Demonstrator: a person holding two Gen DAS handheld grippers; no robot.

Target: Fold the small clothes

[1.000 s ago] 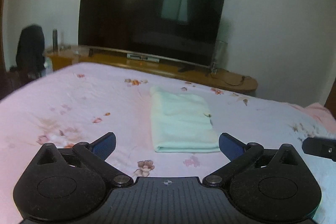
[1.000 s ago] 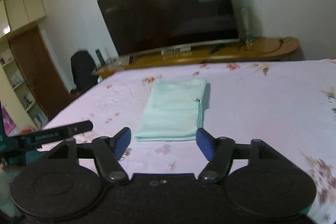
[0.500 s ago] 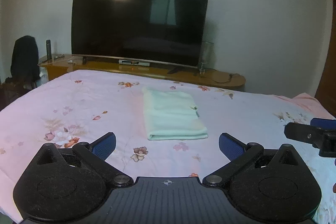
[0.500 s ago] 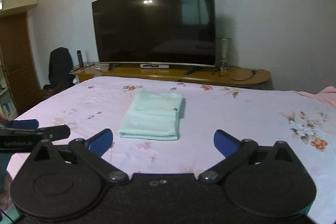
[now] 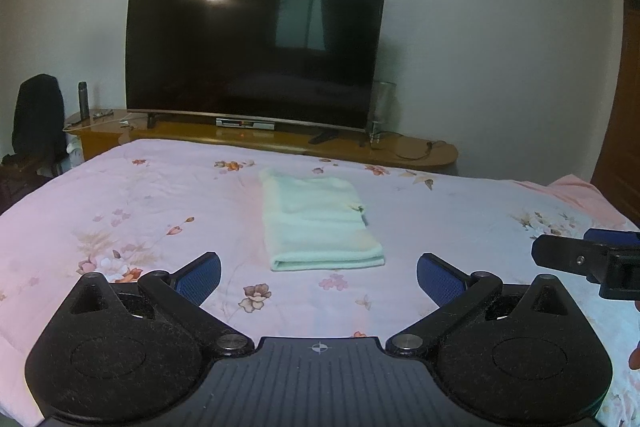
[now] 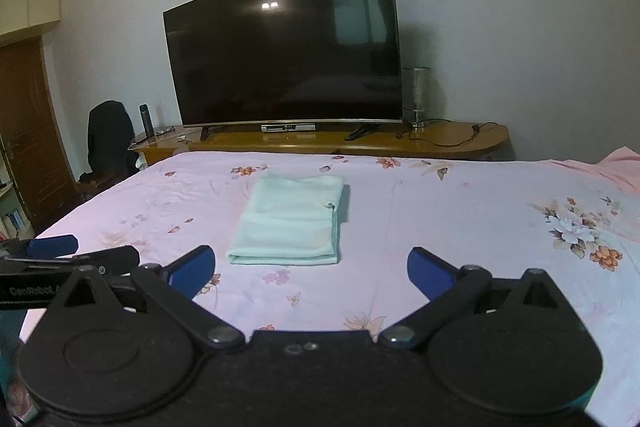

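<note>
The pale green folded cloth [image 5: 320,219] lies at twelve o'clock from both claws on the pink floral bed [image 5: 120,195]. It looks light, soft and floppy; its near folded edge seems the best hold. The left claw [image 5: 319,275] and right claw [image 6: 311,269] gape wide, empty.

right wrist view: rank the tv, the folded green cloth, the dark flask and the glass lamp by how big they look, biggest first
1. tv
2. folded green cloth
3. glass lamp
4. dark flask

The lamp and flask look close in size. The cloth lies nearer the camera, so its apparent size is flattered.
</note>
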